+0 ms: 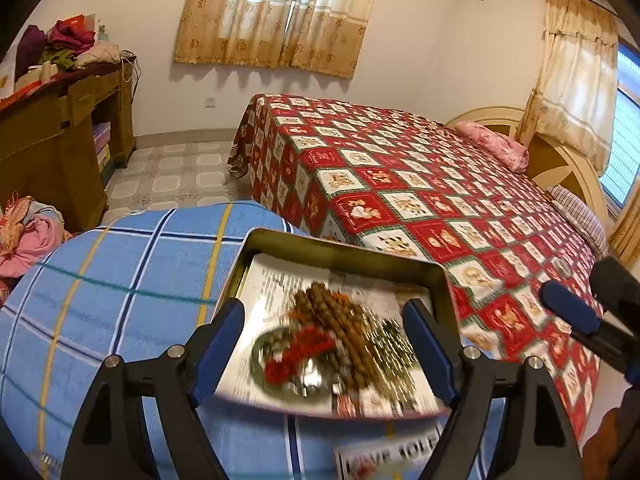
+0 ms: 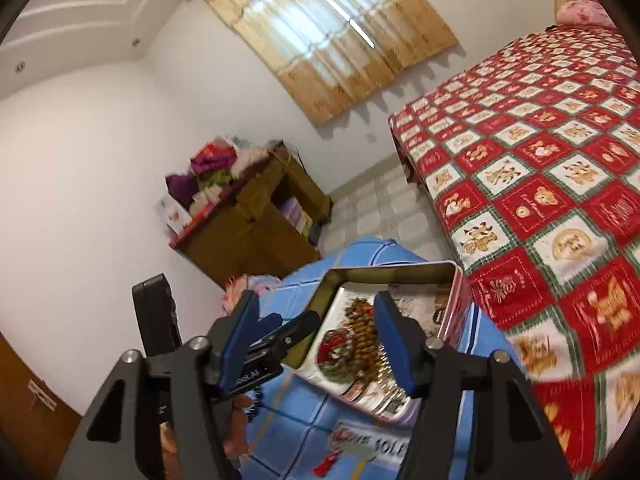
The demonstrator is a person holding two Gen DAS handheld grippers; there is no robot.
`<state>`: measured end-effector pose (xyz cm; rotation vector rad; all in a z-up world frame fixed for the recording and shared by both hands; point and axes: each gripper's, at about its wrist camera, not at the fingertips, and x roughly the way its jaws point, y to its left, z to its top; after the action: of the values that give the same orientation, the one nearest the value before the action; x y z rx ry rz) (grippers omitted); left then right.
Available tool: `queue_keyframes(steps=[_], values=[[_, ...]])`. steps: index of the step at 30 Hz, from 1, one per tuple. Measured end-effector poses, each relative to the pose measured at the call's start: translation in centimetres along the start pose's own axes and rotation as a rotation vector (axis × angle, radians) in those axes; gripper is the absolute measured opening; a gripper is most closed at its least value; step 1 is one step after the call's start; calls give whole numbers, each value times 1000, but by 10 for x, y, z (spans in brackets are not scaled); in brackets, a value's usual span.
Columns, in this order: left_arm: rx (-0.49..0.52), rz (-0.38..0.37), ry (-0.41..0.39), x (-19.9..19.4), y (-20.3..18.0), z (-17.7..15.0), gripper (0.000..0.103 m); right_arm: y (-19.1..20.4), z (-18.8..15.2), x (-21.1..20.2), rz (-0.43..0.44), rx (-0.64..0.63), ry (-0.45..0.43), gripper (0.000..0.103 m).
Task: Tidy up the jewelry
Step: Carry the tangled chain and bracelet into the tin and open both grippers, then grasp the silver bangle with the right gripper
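Note:
An open metal tin [image 1: 344, 250] lined with printed paper sits on a blue plaid cloth [image 1: 120, 280]. In it lie brown bead strands [image 1: 340, 320], a red bead piece [image 1: 304, 350], a green bangle [image 1: 260, 360] and a gold-green chain [image 1: 394, 344], all blurred. My left gripper [image 1: 324, 312] is open, its blue pads spread wide over the tin's near half, gripping nothing. The right gripper [image 2: 318, 304] is also open and empty, over the tin [image 2: 392, 272] from the other side. The brown beads [image 2: 364, 332] show between its fingers.
A bed with a red checked cover [image 1: 440, 200] stands right against the tin's far side. A wooden desk [image 1: 60, 128] piled with clothes is at the back left. A printed card [image 1: 384, 456] lies on the cloth near me. Pink clothes [image 1: 28, 236] lie at the left.

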<state>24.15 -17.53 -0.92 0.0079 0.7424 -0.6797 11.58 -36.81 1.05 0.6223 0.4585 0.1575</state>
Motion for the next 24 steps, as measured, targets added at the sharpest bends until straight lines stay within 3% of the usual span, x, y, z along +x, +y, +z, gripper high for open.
queue_keyframes(steps=[7,13,17,24], values=[[8,192,7,-53,6,-44,81,41,-53,-7,-64,-96,51,73],[15,418,-13,-94,19,-78,81,72,-86,-6,-70,-154,101,74],[5,482,-19,-115,27,-90,81,92,-100,-11,-96,-197,99,89],[-79,542,11,-133,49,-115,81,124,-117,-21,-155,-307,45,91]])
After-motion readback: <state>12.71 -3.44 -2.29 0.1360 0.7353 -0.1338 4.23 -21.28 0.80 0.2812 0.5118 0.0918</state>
